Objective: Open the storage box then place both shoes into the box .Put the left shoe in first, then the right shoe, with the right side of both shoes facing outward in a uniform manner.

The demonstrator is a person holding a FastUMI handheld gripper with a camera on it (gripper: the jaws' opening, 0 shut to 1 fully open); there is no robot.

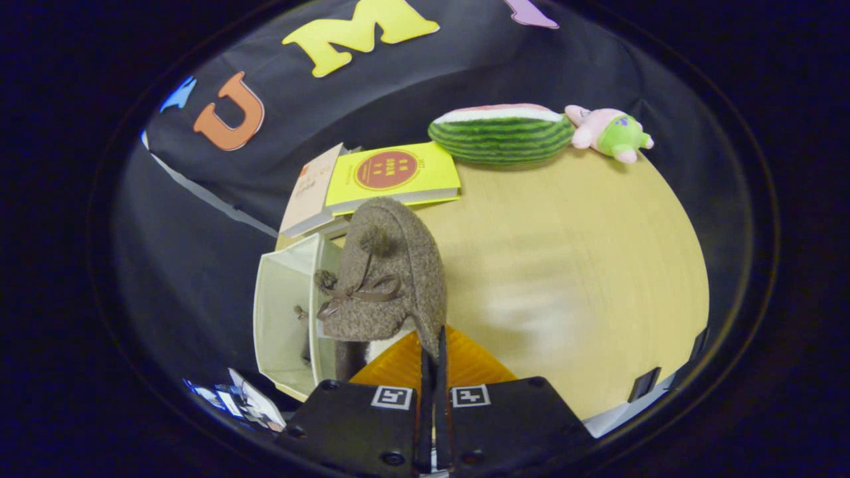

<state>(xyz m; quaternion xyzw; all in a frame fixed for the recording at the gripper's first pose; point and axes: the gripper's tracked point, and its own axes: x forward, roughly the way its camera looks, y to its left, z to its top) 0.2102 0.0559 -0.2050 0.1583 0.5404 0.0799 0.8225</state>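
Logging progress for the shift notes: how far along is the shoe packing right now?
Done: the pale open storage box stands open, with something small and dark inside, too hidden to call a shoe. In hand: the hand-held gripper is shut on the rim of the brown felt bow-trimmed shoe, held at the box opening. Left: releasing this shoe inside; whether another follows is unclear.

A grey-brown felt shoe [392, 279], pale cream storage box [285, 318], yellow book [395, 172], green-striped watermelon toy [501, 136] and light wood-grain worktop [564, 265] are shown.
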